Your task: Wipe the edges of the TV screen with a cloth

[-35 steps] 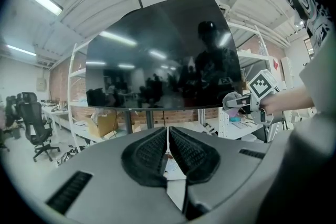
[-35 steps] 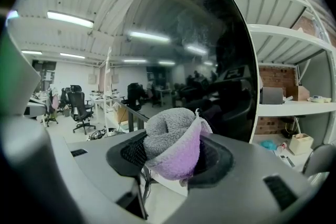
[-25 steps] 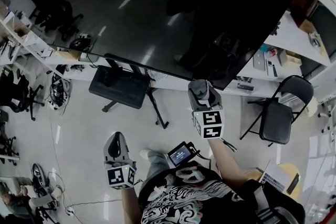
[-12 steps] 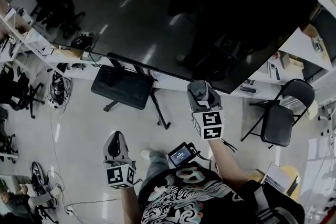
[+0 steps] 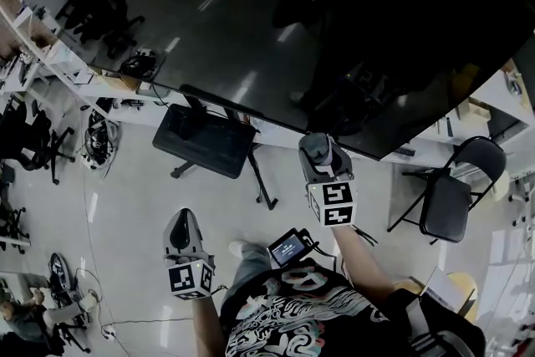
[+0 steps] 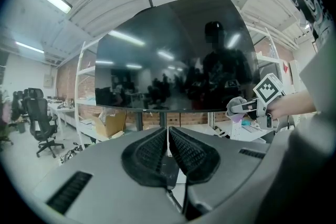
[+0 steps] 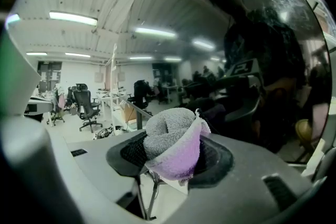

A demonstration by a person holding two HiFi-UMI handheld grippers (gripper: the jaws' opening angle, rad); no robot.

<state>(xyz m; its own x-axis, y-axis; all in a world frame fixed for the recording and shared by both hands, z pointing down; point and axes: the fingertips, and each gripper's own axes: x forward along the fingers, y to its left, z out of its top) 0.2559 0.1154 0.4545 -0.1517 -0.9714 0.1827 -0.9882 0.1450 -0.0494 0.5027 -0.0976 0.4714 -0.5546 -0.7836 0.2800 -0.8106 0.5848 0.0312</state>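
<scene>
A large dark TV screen point(image 5: 276, 21) on a stand fills the upper head view; its lower edge point(image 5: 251, 114) runs diagonally. My right gripper point(image 5: 316, 148) is shut on a bunched grey and purple cloth point(image 7: 173, 141), held right at the screen's lower edge near the right end. In the right gripper view the glossy screen point(image 7: 273, 60) stands close on the right. My left gripper point(image 5: 181, 228) hangs lower, away from the screen, jaws together with nothing between them point(image 6: 168, 150). It faces the whole TV point(image 6: 173, 55) and sees the right gripper point(image 6: 237, 107).
Under the TV stands a black base tray point(image 5: 203, 140) with metal legs point(image 5: 259, 180). A folding chair point(image 5: 447, 196) stands at right, white shelving point(image 5: 50, 54) at left, office chairs point(image 5: 29, 146) beyond. A small device with a lit screen point(image 5: 288, 245) hangs at the person's chest.
The view has shifted slightly, and the TV edge now sits a little lower and further right. The right gripper stays at the lower edge with the cloth. The left gripper has not moved.
</scene>
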